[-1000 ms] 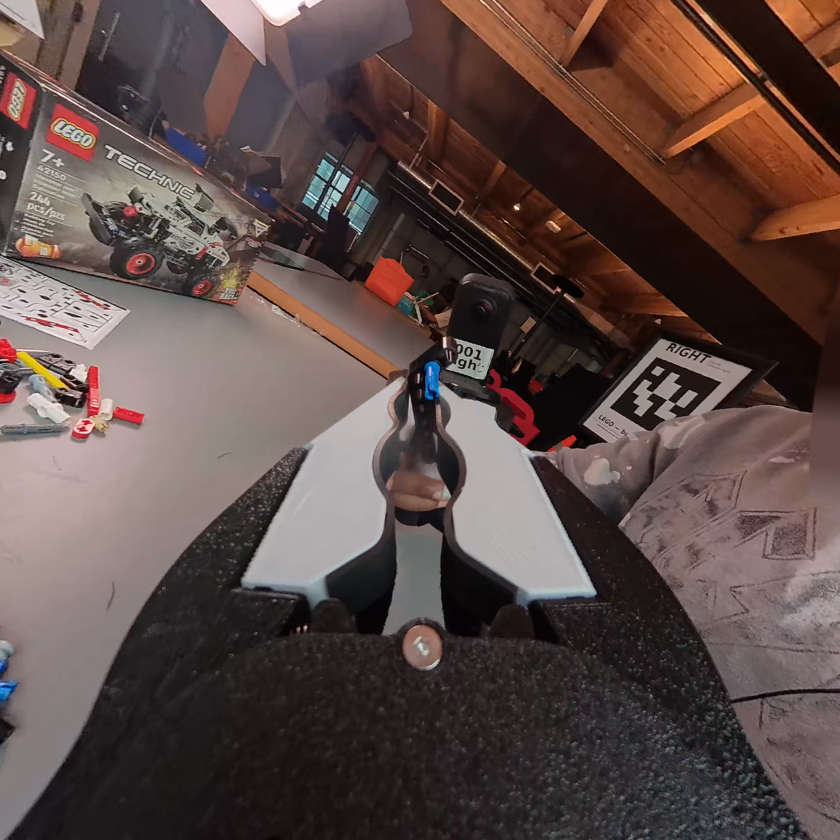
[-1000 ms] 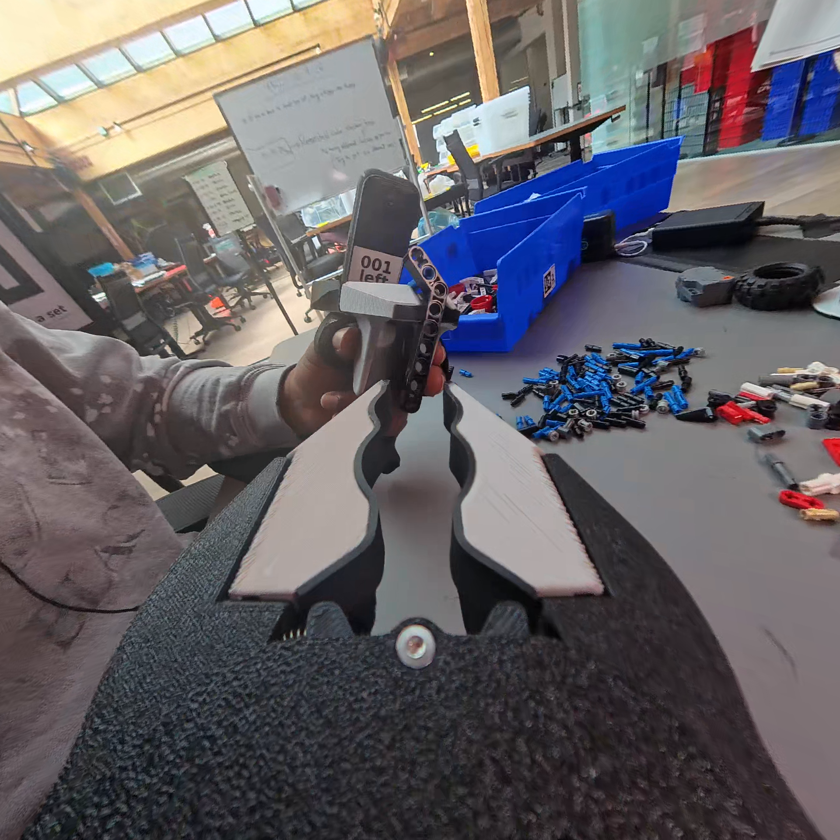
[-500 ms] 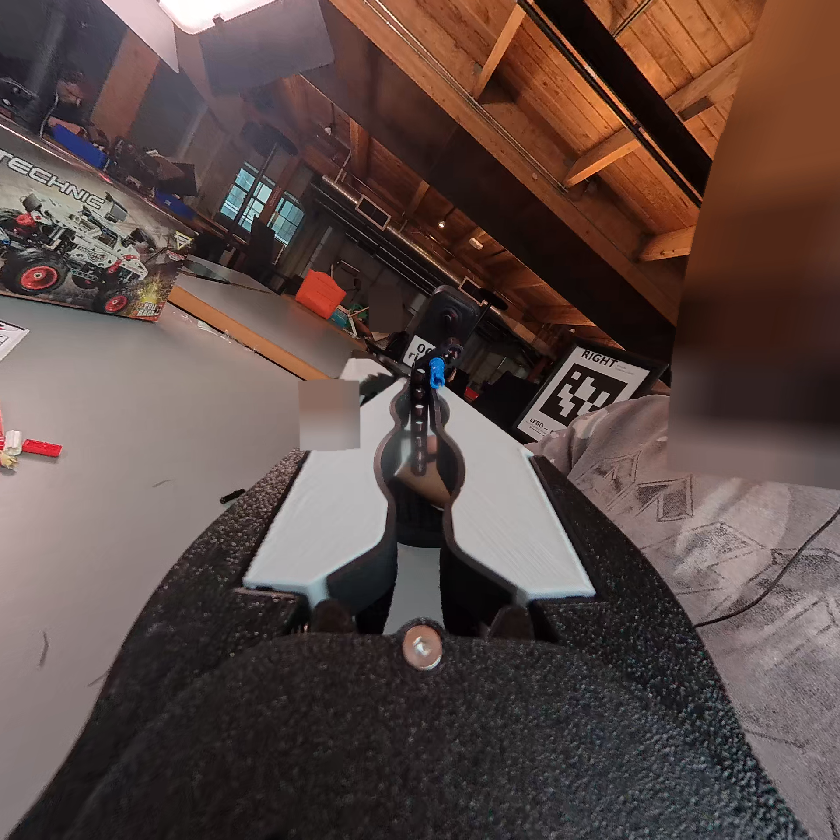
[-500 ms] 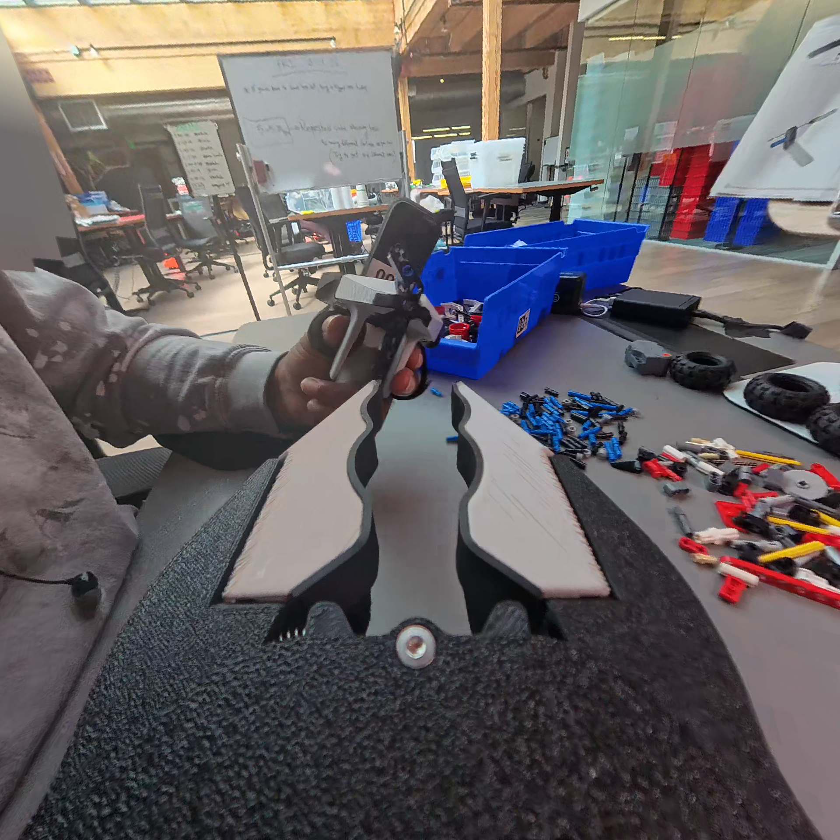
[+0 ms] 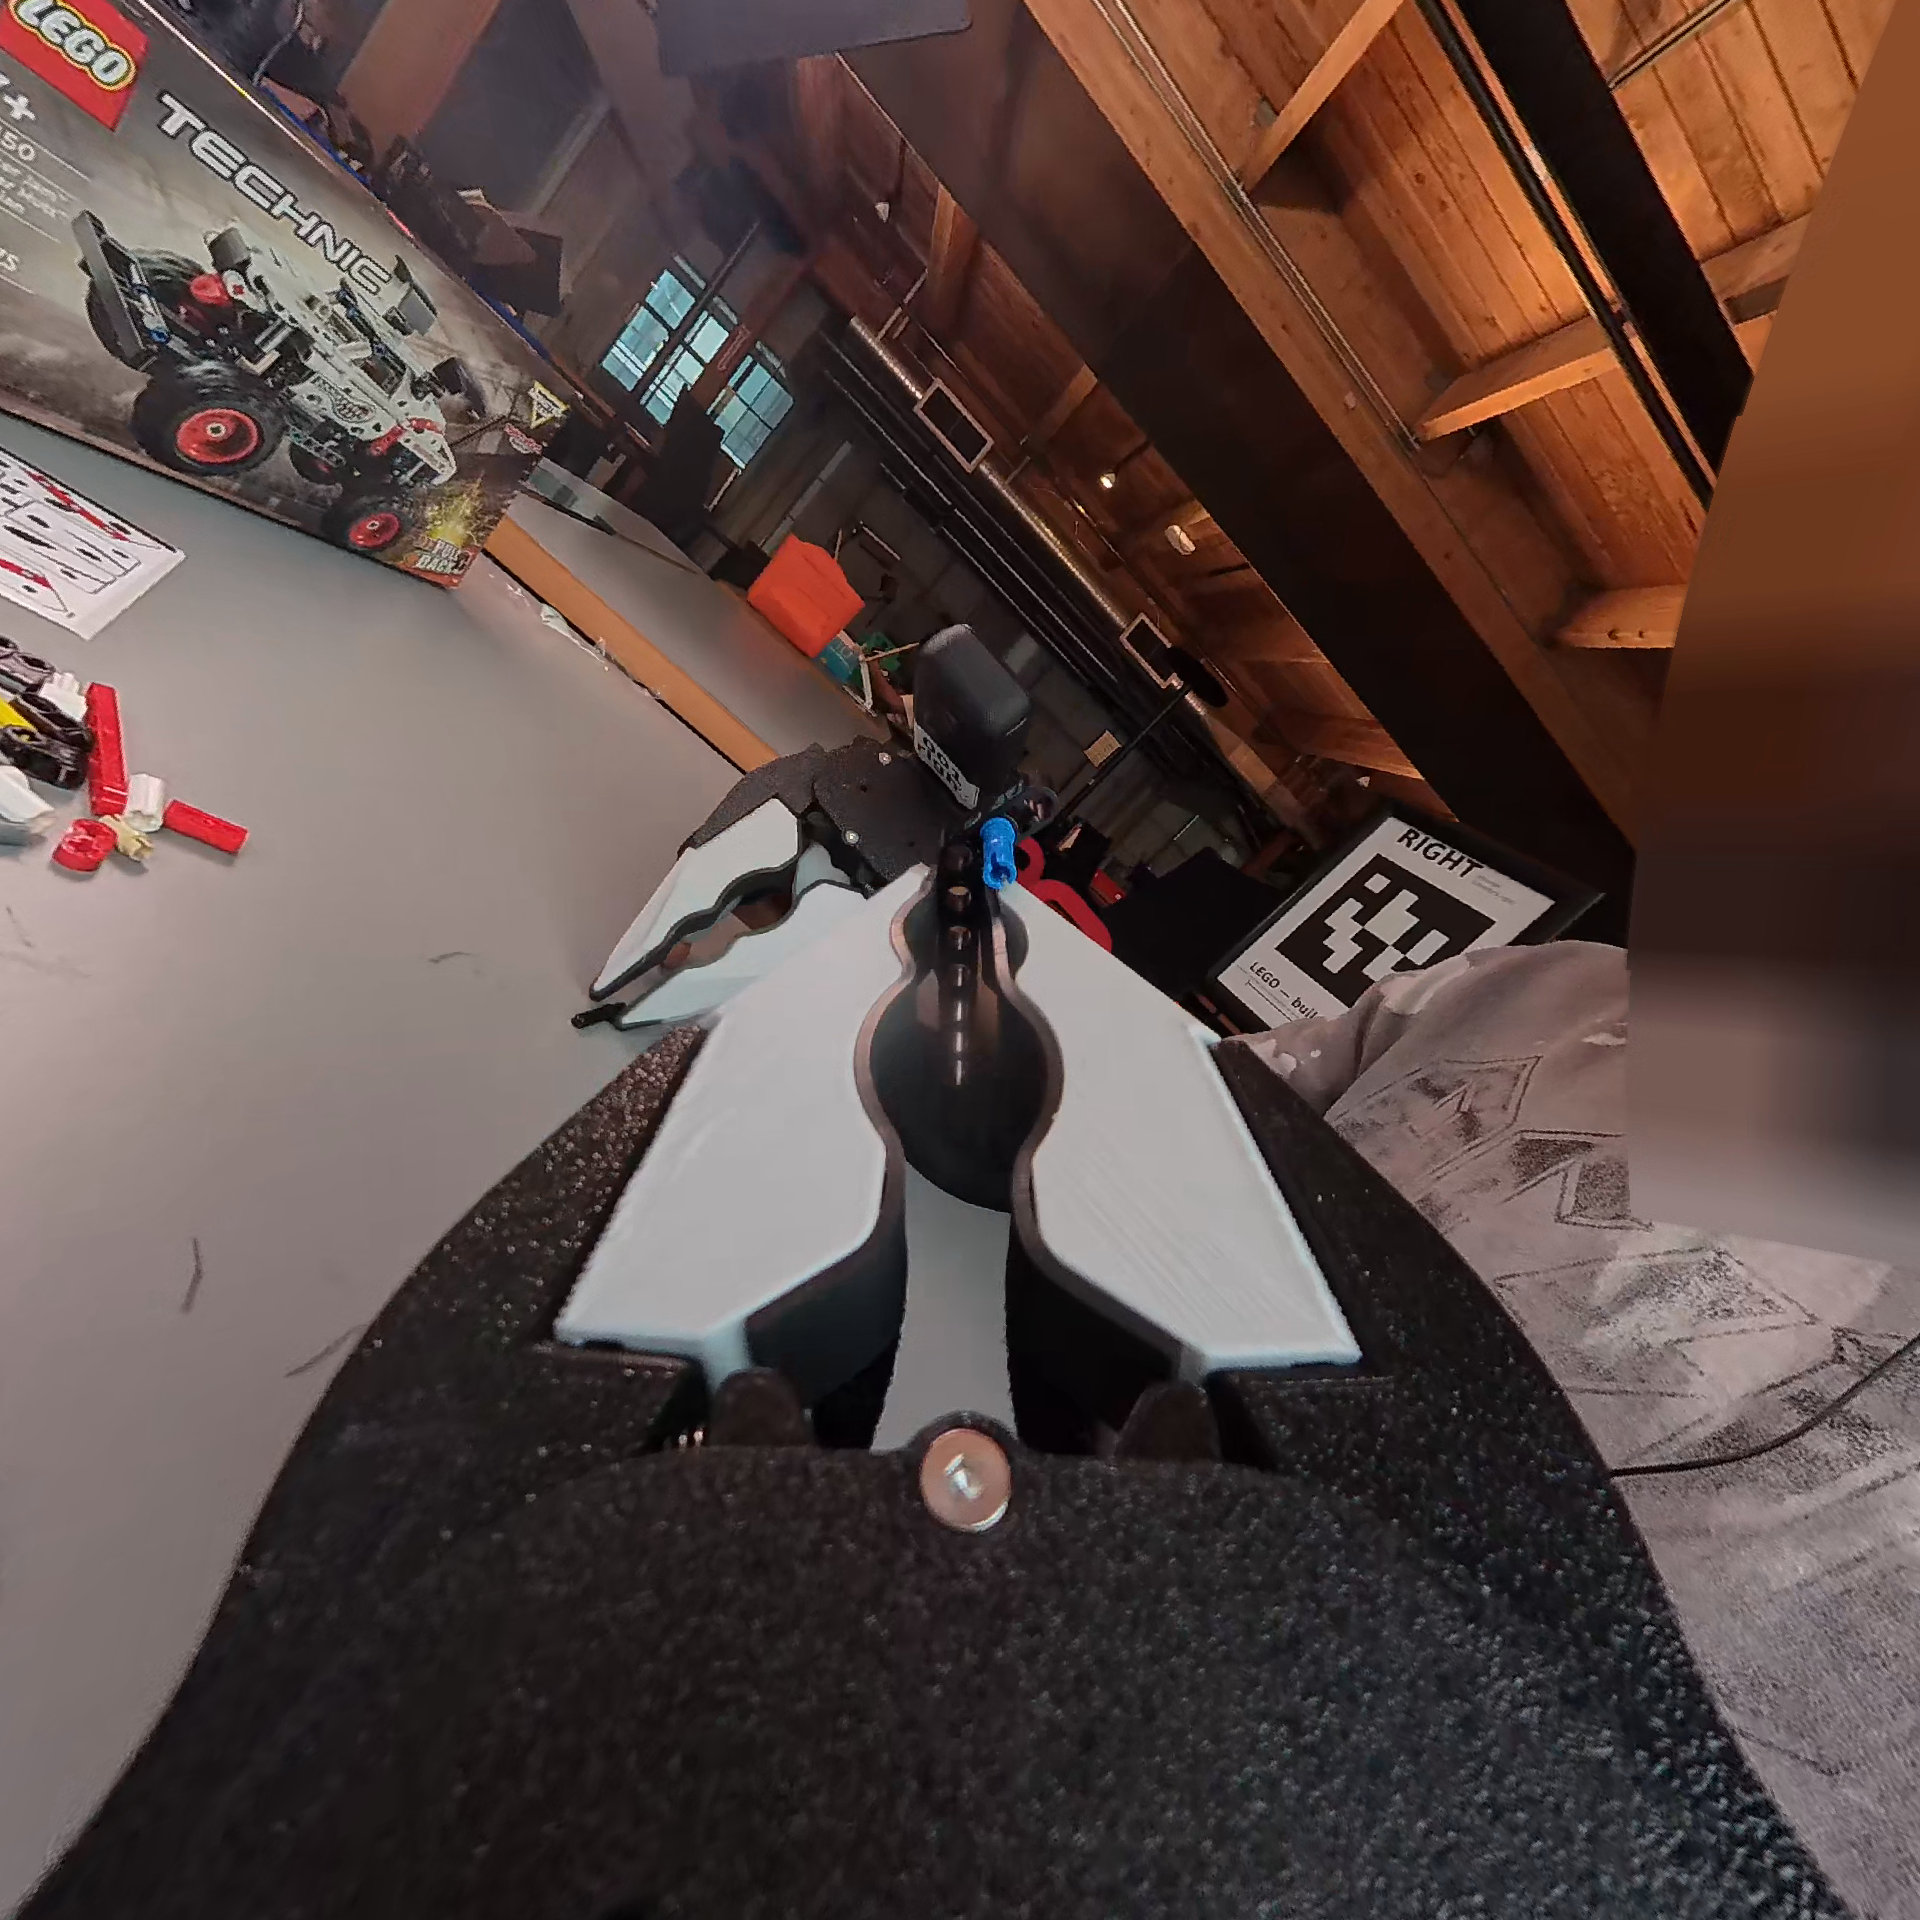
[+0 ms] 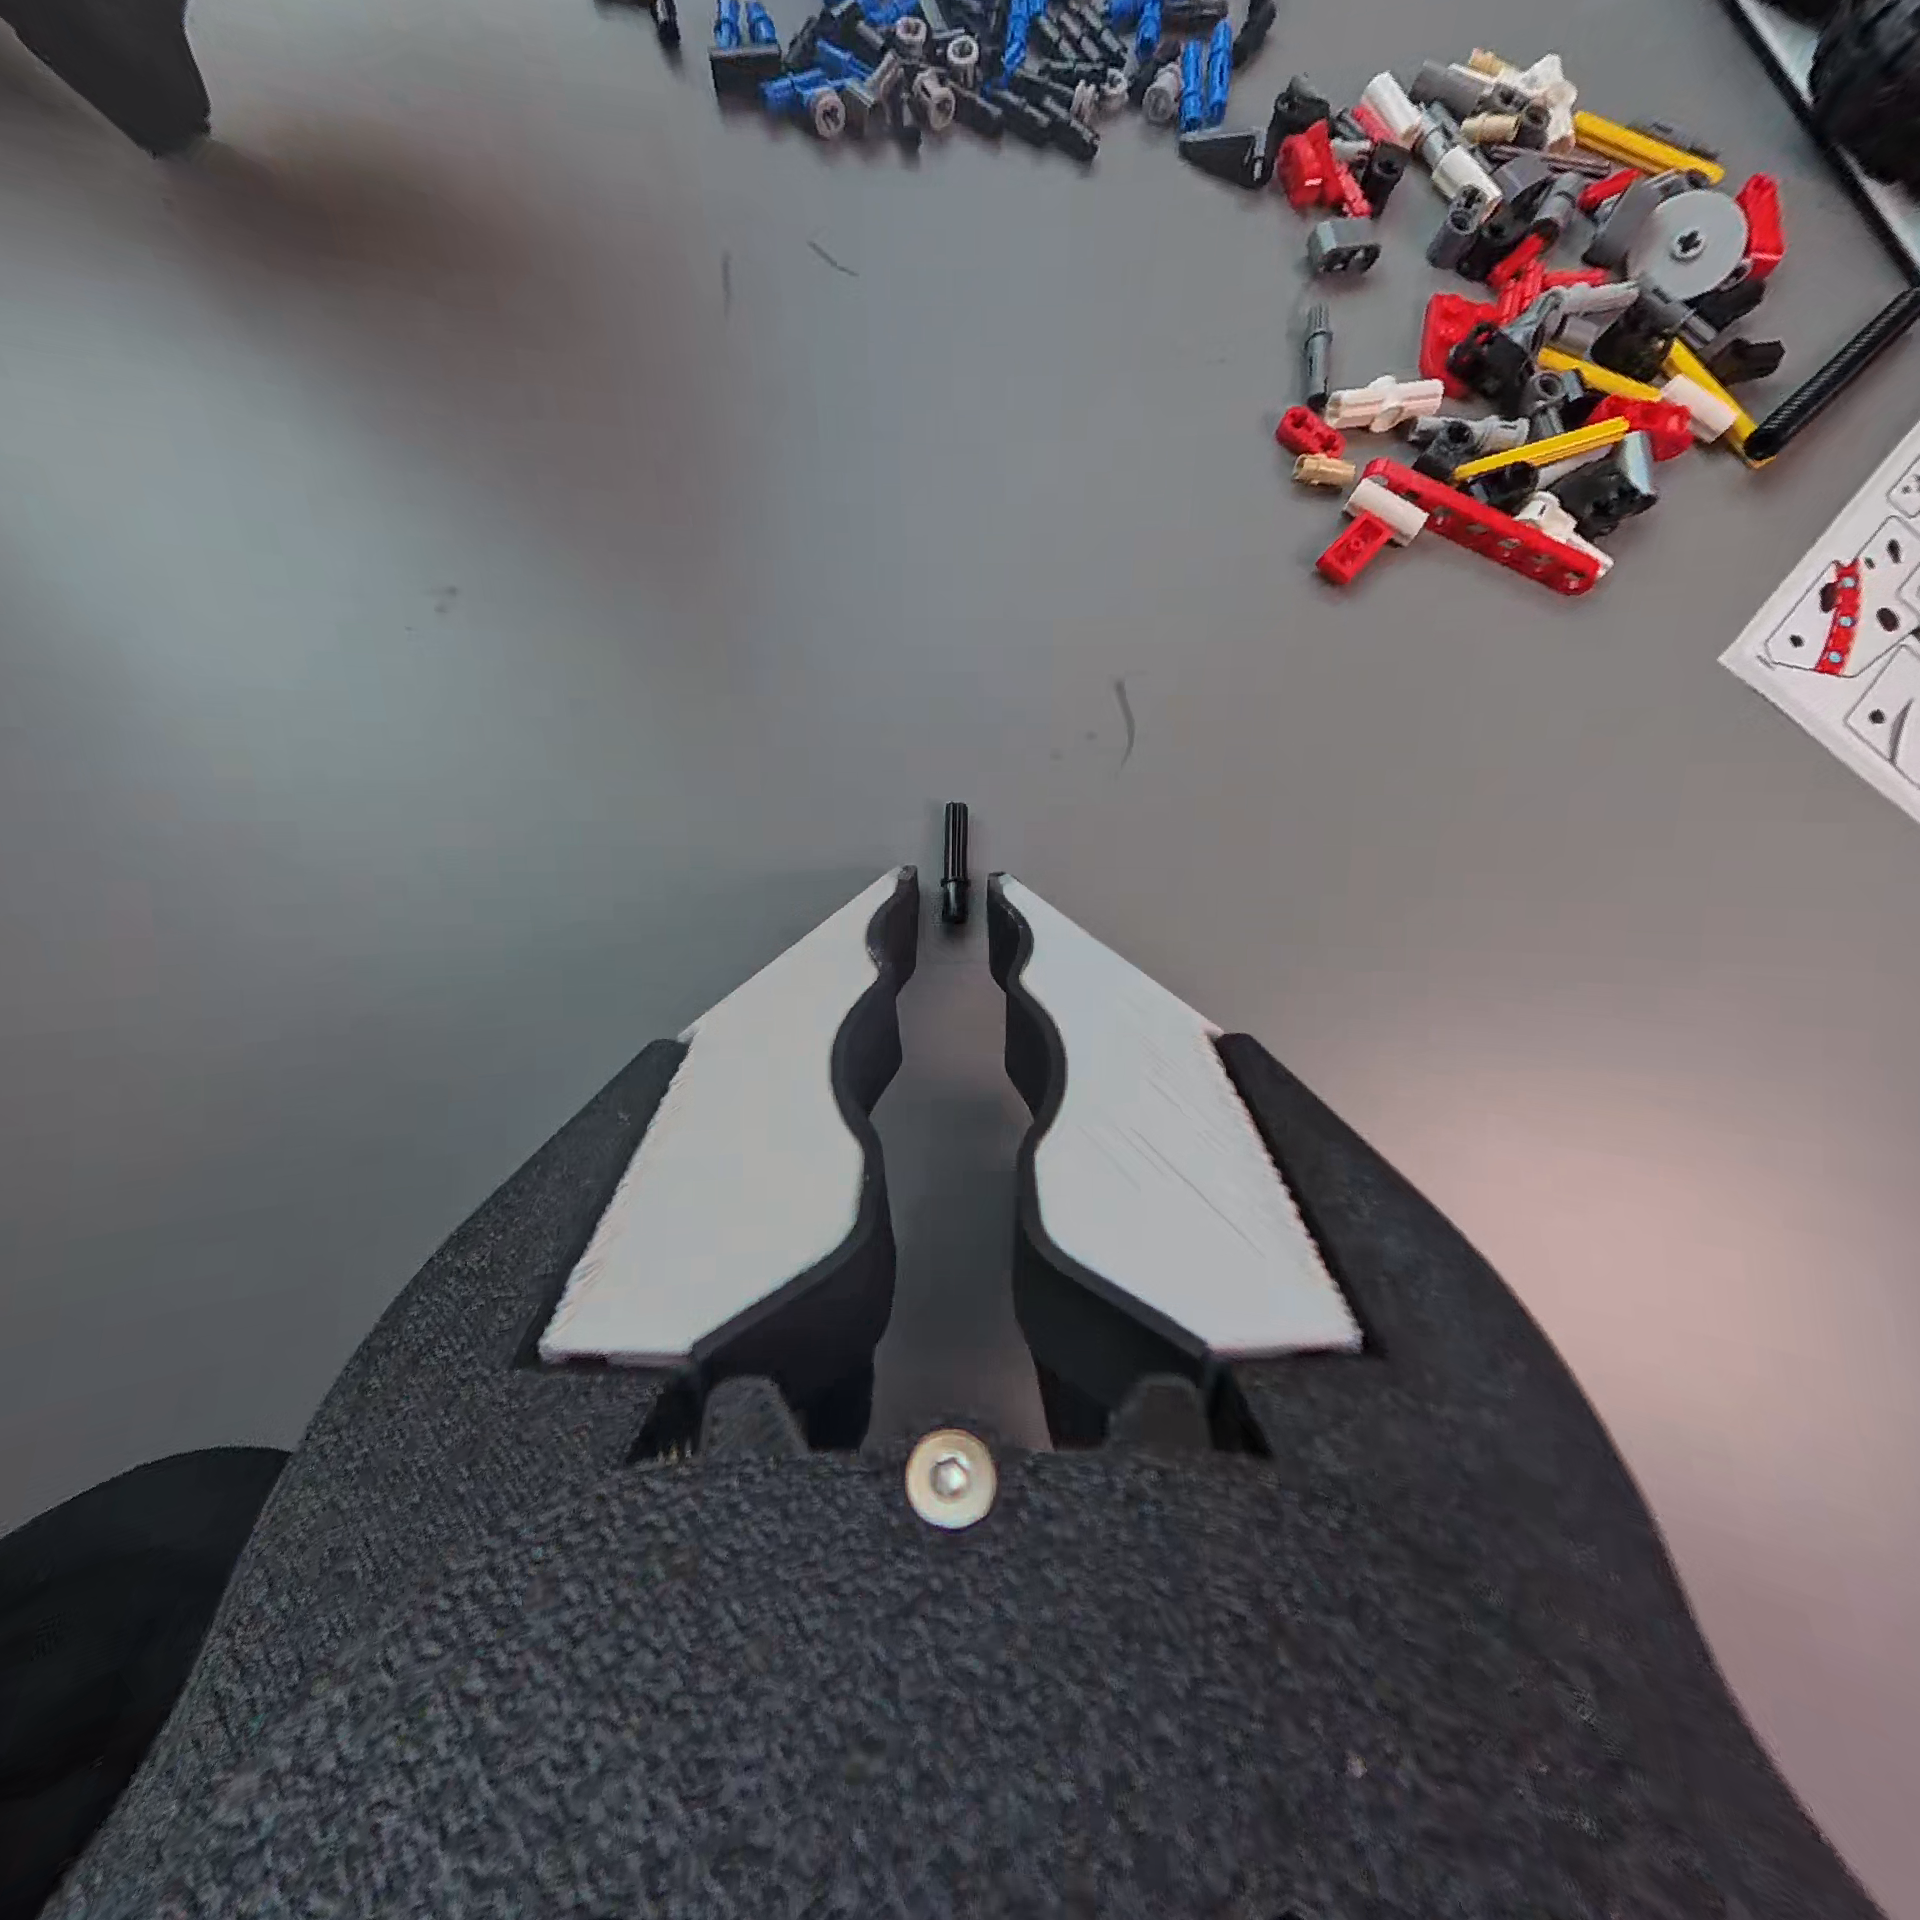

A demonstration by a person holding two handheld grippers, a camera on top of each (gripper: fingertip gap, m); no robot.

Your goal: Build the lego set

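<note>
My left gripper (image 5: 961, 883) is shut on a black beam with holes (image 5: 956, 971) and holds it upright above the table. A blue pin (image 5: 995, 842) sticks out of the beam's top end. My right gripper (image 6: 952, 883) is open and points down at the grey table (image 6: 520, 623). A small black pin (image 6: 954, 860) lies on the table between its fingertips, untouched. In the left wrist view the right gripper (image 5: 727, 935) shows low on the table, with the black pin (image 5: 597, 1016) at its tips.
A pile of blue and black pins (image 6: 987, 73) lies far ahead. A mixed pile of red, yellow, grey and white pieces (image 6: 1538, 312) lies at the right, beside a printed sheet (image 6: 1849, 644). The set's box (image 5: 239, 312) stands at the table's far side. There is about 20 cm between the tips of the two grippers.
My right gripper has swung away from the left gripper and down to the table, onto the black pin. My left gripper still holds the beam and has turned slightly.
</note>
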